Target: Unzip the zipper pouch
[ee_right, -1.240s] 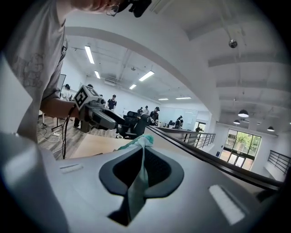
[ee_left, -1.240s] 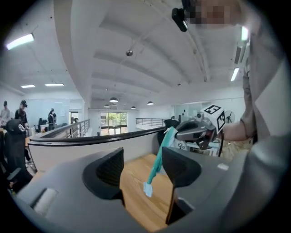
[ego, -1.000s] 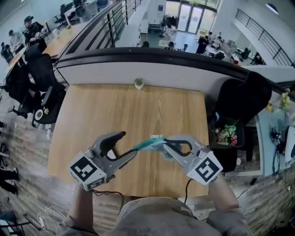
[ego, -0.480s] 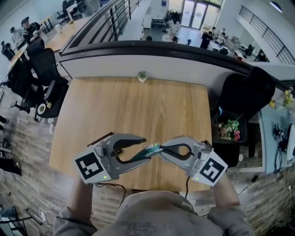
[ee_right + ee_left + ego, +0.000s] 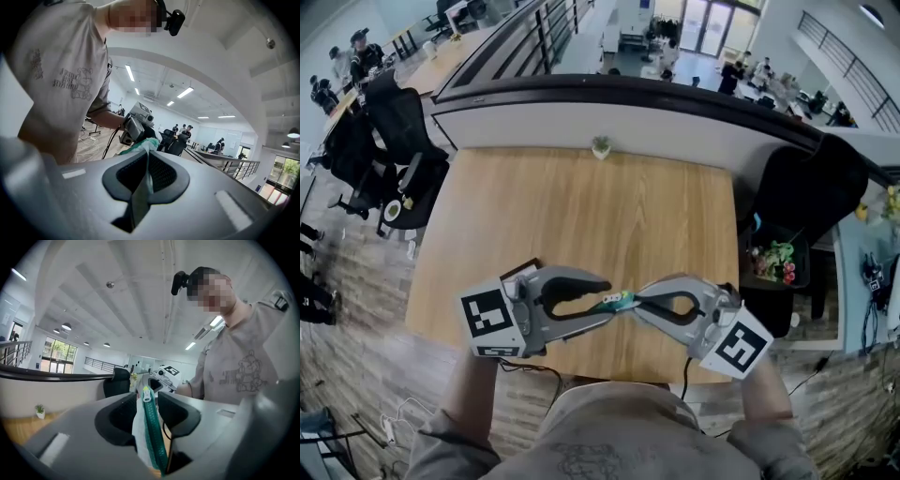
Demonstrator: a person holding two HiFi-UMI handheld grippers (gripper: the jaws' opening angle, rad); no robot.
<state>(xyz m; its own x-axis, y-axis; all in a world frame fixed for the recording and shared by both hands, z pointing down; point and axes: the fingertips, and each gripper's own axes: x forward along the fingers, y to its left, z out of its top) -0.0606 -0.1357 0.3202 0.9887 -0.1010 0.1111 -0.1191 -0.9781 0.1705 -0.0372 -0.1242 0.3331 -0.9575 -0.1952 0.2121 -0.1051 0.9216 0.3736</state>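
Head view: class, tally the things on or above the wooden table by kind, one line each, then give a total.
Grippers: 2, the left gripper, whose jaws have just been closing on the zipper pouch, and the right gripper, shut on its other end
Zipper pouch: 1
Potted plant: 1
Total: 4

surface: light wooden table | on it: small potted plant, upright at far edge, centre
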